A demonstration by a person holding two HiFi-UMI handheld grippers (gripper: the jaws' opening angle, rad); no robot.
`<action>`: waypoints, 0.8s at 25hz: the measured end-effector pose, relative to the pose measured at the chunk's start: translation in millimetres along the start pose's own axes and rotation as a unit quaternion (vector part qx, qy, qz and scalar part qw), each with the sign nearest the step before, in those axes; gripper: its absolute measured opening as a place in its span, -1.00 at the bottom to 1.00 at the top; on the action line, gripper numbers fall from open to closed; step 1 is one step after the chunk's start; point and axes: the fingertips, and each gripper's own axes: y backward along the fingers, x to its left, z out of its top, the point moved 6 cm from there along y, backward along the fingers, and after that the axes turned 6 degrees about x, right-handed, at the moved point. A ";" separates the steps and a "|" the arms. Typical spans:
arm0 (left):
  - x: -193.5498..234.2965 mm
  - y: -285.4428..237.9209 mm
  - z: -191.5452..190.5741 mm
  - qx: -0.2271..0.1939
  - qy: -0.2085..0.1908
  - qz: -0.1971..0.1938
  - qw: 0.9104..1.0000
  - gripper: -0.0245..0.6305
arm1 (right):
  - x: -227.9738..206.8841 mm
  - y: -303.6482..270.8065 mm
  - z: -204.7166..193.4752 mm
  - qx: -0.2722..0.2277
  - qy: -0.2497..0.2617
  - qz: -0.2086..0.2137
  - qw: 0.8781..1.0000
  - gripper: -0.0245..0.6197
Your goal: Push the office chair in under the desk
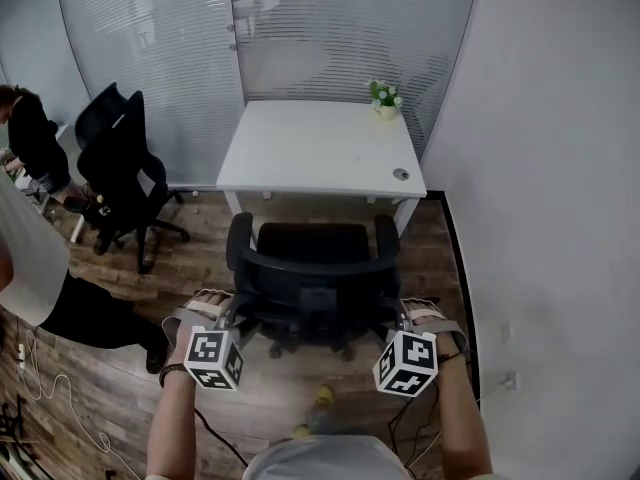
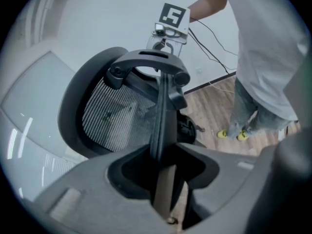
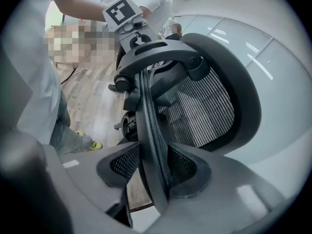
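The black office chair (image 1: pixel 310 258) stands in front of the white desk (image 1: pixel 310 148), its seat outside the desk's front edge and its mesh back toward me. My left gripper (image 1: pixel 232 308) sits at the back's left edge, my right gripper (image 1: pixel 398 313) at the right edge. In the left gripper view the back's rim (image 2: pixel 163 116) runs between the jaws of the left gripper (image 2: pixel 163 152), pads against it. In the right gripper view the rim (image 3: pixel 148 121) is clamped in the right gripper (image 3: pixel 153 165).
A small potted plant (image 1: pixel 385 101) stands on the desk's far right corner. A white wall runs close along the right, a frosted glass partition behind the desk. A second black chair (image 1: pixel 120 168) and a seated person (image 1: pixel 30 138) are at left. Cables (image 1: pixel 50 388) lie on the wood floor.
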 end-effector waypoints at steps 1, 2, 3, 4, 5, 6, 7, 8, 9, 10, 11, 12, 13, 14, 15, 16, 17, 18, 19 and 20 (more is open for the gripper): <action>5.7 -4.7 -0.4 -0.001 0.001 0.001 1.000 -0.44 | -6.1 -4.0 -0.5 0.000 0.000 0.000 1.000 -0.38; 11.4 -8.8 -1.0 -0.001 0.001 0.002 1.000 -0.44 | -11.9 -7.7 -0.6 0.000 0.000 0.000 1.000 -0.38; 17.3 -12.5 -1.5 -0.001 0.002 0.002 1.000 -0.43 | -17.8 -10.9 -0.7 0.000 0.001 0.000 1.000 -0.38; 23.3 -16.0 -1.9 0.000 0.003 0.001 1.000 -0.43 | -23.8 -14.0 -0.7 0.000 0.001 0.000 1.000 -0.38; 29.4 -19.6 -2.2 0.000 0.003 0.001 1.000 -0.43 | -29.9 -17.0 -0.9 -0.002 0.001 0.000 1.000 -0.38; 35.4 -23.3 -2.7 0.001 0.004 0.001 1.000 -0.43 | -36.0 -20.4 -1.1 -0.004 0.002 -0.002 1.000 -0.38; 41.1 -27.4 -3.5 0.001 0.004 0.002 1.000 -0.42 | -41.9 -24.2 -1.1 -0.006 0.004 -0.003 1.000 -0.38; 46.6 -31.5 -4.5 0.001 0.005 0.004 1.000 -0.42 | -47.6 -28.1 -1.0 -0.008 0.005 -0.005 1.000 -0.38; 52.0 -35.6 -5.4 0.001 0.006 0.007 1.000 -0.42 | -53.3 -31.9 -0.9 -0.008 0.006 -0.006 1.000 -0.38; 57.4 -39.4 -6.2 0.001 0.007 0.008 1.000 -0.41 | -58.8 -35.2 -0.9 -0.009 0.007 -0.008 1.000 -0.38; 62.8 -42.9 -6.7 0.001 0.008 0.009 1.000 -0.41 | -64.4 -38.0 -1.0 -0.010 0.007 -0.009 1.000 -0.38; 68.1 -45.9 -7.1 0.001 0.008 0.010 1.000 -0.41 | -69.8 -40.7 -1.0 -0.010 0.008 -0.010 1.000 -0.38; 73.0 -48.7 -7.4 0.001 0.008 0.012 1.000 -0.41 | -74.9 -43.2 -0.9 -0.011 0.008 -0.011 1.000 -0.38; 77.3 -51.3 -7.8 0.001 0.009 0.014 1.000 -0.40 | -79.6 -45.7 -0.6 -0.010 0.008 -0.012 1.000 -0.38; 80.9 -53.7 -8.4 0.000 0.010 0.016 1.000 -0.40 | -83.7 -48.2 -0.1 -0.010 0.009 -0.013 1.000 -0.38; 84.4 -56.0 -9.3 0.000 0.010 0.018 1.000 -0.40 | -87.4 -50.5 0.6 -0.009 0.009 -0.013 1.000 -0.38; 87.9 -58.2 -10.5 -0.001 0.010 0.018 1.000 -0.40 | -90.8 -52.6 1.4 -0.009 0.009 -0.012 1.000 -0.38; 91.4 -60.2 -11.8 -0.001 0.010 0.018 1.000 -0.40 | -93.9 -54.4 2.3 -0.010 0.009 -0.012 1.000 -0.38; 94.6 -61.9 -13.1 0.000 0.010 0.016 1.000 -0.39 | -96.1 -55.6 3.2 -0.012 0.010 -0.011 1.000 -0.38; 96.8 -63.2 -14.2 0.000 0.009 0.013 1.000 -0.39 | -97.1 -56.5 4.0 -0.014 0.011 -0.011 1.000 -0.38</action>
